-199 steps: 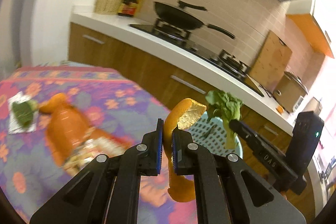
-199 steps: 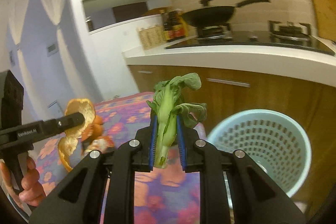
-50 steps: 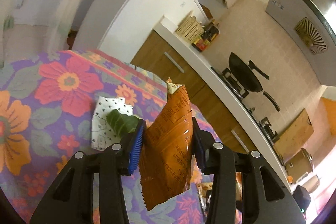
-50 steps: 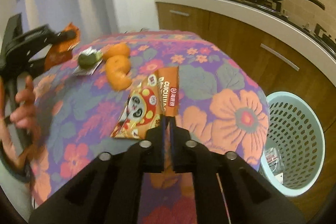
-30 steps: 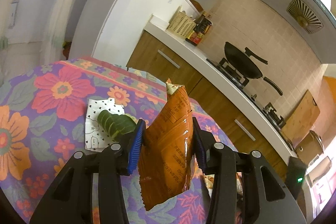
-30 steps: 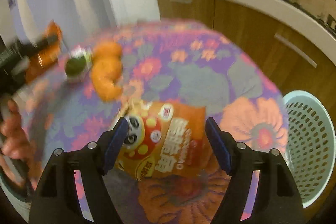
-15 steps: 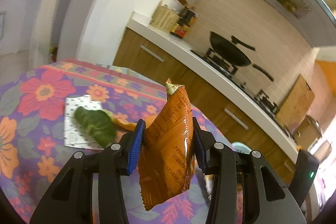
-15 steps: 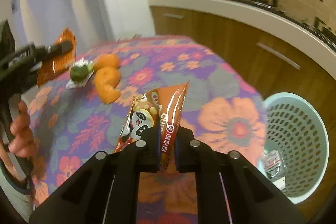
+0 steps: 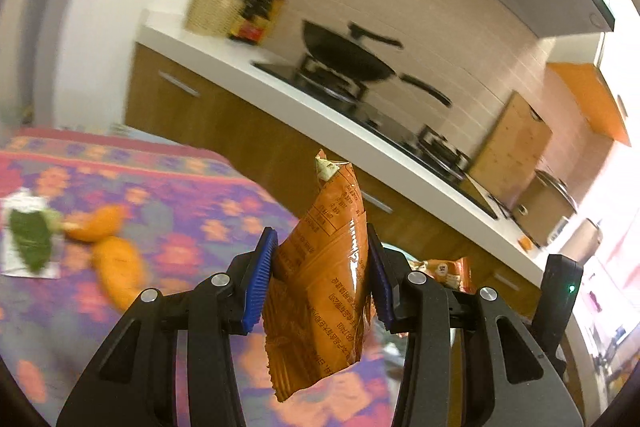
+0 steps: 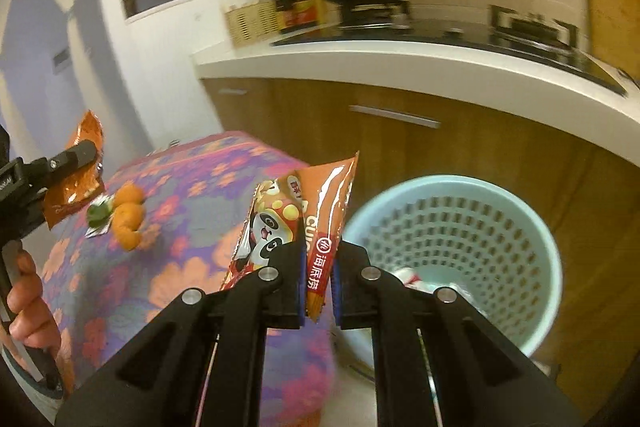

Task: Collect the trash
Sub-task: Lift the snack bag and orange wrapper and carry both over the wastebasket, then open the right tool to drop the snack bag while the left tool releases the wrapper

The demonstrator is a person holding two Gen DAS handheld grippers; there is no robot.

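Observation:
My left gripper [image 9: 320, 279] is shut on a shiny orange snack bag [image 9: 324, 291], held upright above the flowered tablecloth [image 9: 192, 223]. That same bag [image 10: 76, 179] and left gripper [image 10: 68, 159] show at the left edge of the right wrist view, with a hand below. My right gripper [image 10: 318, 279] is shut on a panda-printed snack packet [image 10: 296, 223], lifted off the table beside the pale blue mesh waste basket [image 10: 532, 227]. The panda packet [image 9: 444, 269] peeks out behind my left gripper's right finger. Some trash lies in the basket's bottom.
Orange peel pieces [image 9: 116, 259] and a green leaf on a white napkin [image 9: 30, 243] lie on the table at the left; the peel [image 10: 130, 215] also shows in the right wrist view. Behind runs a white kitchen counter [image 10: 400, 63] with wooden cabinets, a wok [image 9: 344, 55] and a hob.
Both grippers swung right toward the counter and basket, each carrying its packet. The right gripper closed on the panda packet and lifted it off the table. The basket now looks much nearer.

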